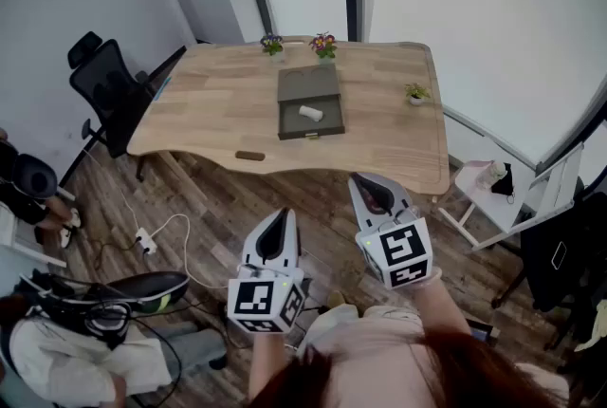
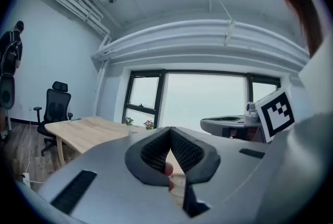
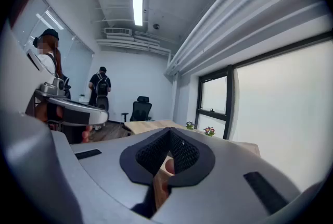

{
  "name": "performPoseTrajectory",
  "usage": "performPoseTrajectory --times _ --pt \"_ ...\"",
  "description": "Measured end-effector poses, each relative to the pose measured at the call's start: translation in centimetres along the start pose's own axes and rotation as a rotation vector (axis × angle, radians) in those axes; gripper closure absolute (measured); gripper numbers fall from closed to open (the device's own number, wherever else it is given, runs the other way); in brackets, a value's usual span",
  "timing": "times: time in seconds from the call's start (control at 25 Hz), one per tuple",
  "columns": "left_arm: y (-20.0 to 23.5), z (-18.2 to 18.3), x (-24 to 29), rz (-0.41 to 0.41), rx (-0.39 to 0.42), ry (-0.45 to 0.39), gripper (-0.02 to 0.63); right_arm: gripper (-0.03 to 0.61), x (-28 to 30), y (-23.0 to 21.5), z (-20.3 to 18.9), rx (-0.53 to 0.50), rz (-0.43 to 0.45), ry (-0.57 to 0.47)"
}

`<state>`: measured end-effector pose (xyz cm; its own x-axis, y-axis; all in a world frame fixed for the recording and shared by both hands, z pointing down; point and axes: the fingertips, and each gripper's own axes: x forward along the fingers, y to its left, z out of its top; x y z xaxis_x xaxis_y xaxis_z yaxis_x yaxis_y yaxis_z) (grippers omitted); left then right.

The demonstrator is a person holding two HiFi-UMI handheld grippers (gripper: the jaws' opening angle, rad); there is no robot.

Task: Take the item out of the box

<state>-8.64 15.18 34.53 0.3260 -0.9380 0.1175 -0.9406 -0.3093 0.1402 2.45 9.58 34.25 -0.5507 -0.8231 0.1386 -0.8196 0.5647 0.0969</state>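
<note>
Task not started: you stand well back from the surface point(image 1: 218, 102), left hand-held gripper point(image 1: 282, 218) and right hand-held gripper point(image 1: 366, 184) both closed and empty, item point(image 1: 310, 112) lying inside the open box point(image 1: 285, 123).

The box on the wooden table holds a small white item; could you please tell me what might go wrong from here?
1. The left gripper and right gripper are both shut and short of the table; unopened, they would likely push the white item rather than take it.
2. The item looks rounded and lies loose in the open box, so it may roll away.
3. The power strip on the floor could trip the person.
</note>
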Motion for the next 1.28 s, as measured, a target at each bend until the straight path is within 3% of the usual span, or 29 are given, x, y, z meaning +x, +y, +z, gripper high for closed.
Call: performPoseTrajectory --times 0.68,1.28 --pt "1.2 0.2 1.8 -0.069 0.010 0.010 0.611 0.578 2.1 -0.1 -0.4 0.015 -0.041 0.007" --pt "2.8 0.8 10.2 -0.071 0.044 0.017 0.611 0.578 8.3 -5.4 -0.7 0.028 -0.039 -0.011"
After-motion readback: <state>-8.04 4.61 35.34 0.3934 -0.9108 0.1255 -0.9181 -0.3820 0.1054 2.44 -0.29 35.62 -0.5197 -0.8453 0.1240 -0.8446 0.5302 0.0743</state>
